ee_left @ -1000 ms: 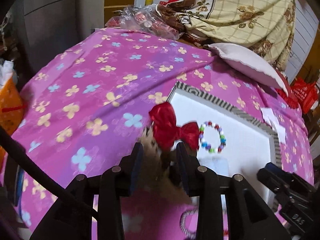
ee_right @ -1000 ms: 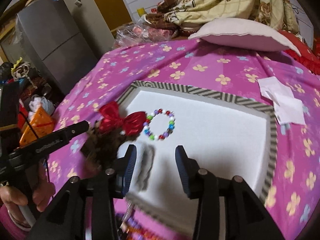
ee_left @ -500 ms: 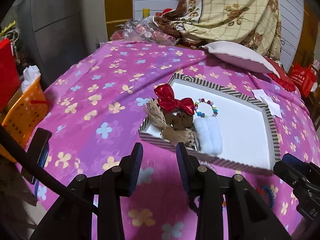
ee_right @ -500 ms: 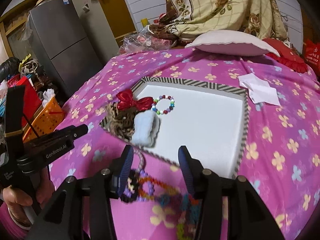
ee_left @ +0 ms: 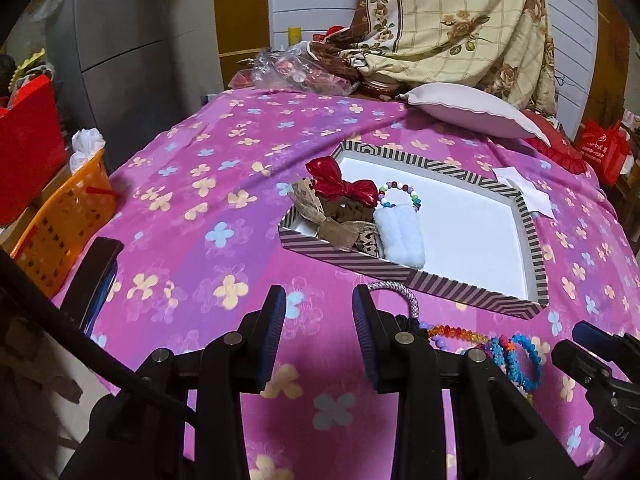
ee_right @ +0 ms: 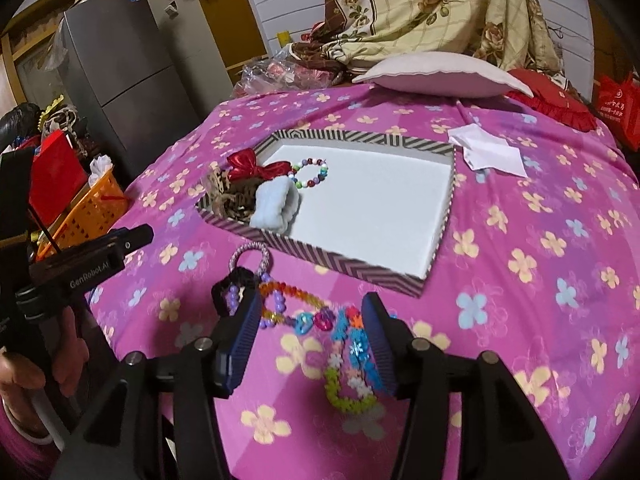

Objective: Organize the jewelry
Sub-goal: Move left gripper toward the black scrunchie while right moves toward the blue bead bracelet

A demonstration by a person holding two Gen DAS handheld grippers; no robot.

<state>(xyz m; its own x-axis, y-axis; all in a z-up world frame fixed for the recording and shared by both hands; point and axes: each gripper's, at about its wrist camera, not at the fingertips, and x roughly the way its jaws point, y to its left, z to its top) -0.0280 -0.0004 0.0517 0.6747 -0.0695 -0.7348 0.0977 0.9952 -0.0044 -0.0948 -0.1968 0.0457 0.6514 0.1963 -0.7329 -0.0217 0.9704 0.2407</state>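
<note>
Jewelry is found in two places on the purple floral bedspread [ee_right: 520, 208]. Inside the striped-rim tray [ee_right: 400, 276], at its near-left corner, a red bow [ee_right: 256, 166], a brown patterned bow [ee_right: 232, 200], a pale blue fluffy piece [ee_right: 276, 206] and a multicoloured bead bracelet [ee_right: 310, 172] are grouped together, the rest of the white tray floor being bare. Outside the tray, just beside its near edge, a heap of loose pieces [ee_right: 304, 320] is seen on the cloth: a silvery-lilac braided ring [ee_right: 250, 256], a black scrunchie, an orange beaded strand and blue and green flower-bead bracelets. The right gripper [ee_right: 306, 336] is held above this heap with jaws spread, having just been opening; nothing is pinched, though the heap is framed between the fingers. The left gripper [ee_left: 320, 332] is held spread over bare cloth left of the heap, nothing between its jaws. A white pillow [ee_right: 440, 76], folded white paper [ee_right: 488, 152] and an orange basket [ee_left: 60, 224] are noted nearby.
</note>
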